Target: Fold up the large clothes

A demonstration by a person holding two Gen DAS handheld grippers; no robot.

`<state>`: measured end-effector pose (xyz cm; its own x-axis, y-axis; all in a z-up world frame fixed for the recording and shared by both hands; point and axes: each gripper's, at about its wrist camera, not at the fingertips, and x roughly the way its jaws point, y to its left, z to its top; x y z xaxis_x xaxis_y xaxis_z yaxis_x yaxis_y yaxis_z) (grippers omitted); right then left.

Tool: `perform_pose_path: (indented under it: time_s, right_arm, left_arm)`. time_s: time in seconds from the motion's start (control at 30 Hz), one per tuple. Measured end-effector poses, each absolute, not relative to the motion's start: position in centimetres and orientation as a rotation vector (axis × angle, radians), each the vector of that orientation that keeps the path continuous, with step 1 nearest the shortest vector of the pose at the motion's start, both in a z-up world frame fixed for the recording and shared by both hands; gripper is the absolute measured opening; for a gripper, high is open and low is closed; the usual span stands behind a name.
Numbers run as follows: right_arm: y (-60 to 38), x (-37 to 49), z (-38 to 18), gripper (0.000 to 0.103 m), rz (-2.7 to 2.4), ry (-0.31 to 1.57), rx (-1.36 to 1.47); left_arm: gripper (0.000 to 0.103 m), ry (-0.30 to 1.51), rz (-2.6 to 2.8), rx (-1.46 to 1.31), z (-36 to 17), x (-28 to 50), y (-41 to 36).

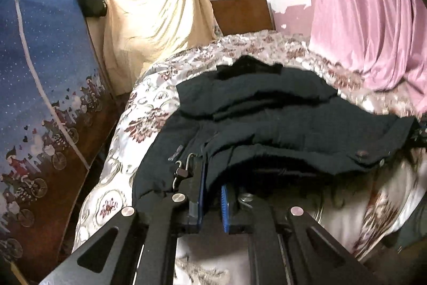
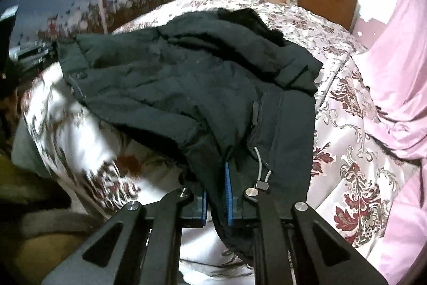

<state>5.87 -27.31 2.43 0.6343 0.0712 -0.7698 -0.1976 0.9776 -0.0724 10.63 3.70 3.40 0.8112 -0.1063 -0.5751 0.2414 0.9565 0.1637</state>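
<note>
A large dark padded jacket (image 1: 280,119) lies crumpled on a floral bedspread (image 1: 149,103). My left gripper (image 1: 212,188) is shut on the jacket's near hem, with dark fabric pinched between its blue pads and lifted off the bed. A drawcord toggle (image 1: 181,172) hangs beside its left finger. In the right wrist view the same jacket (image 2: 173,82) spreads across the bedspread (image 2: 347,140). My right gripper (image 2: 216,191) is shut on another part of the hem, fabric bunched between its blue pads. A cord with a toggle (image 2: 263,184) hangs by its right finger.
A pink curtain (image 1: 368,12) hangs at the right of the bed. A cream cloth (image 1: 154,10) and a wooden headboard (image 1: 241,14) stand behind it. A blue patterned wardrobe cover (image 1: 45,76) stands close on the left, with a black bag (image 1: 92,3) hanging on it.
</note>
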Motion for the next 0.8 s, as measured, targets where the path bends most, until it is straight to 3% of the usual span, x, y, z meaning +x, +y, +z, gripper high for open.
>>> perform_pose_path:
  time_s: [0.53,0.8]
  right_arm:
    - [-30.8,19.7,6.8,0.008,-0.089,0.473,0.015]
    - [-32.2,30.7,7.6,0.008,-0.137,0.418,-0.039]
  left_arm:
    - [0.007,0.365,-0.192,0.277,10.0,26.8,-1.2]
    - [0.007,0.346,-0.196,0.317,10.7,37.3,-3.0]
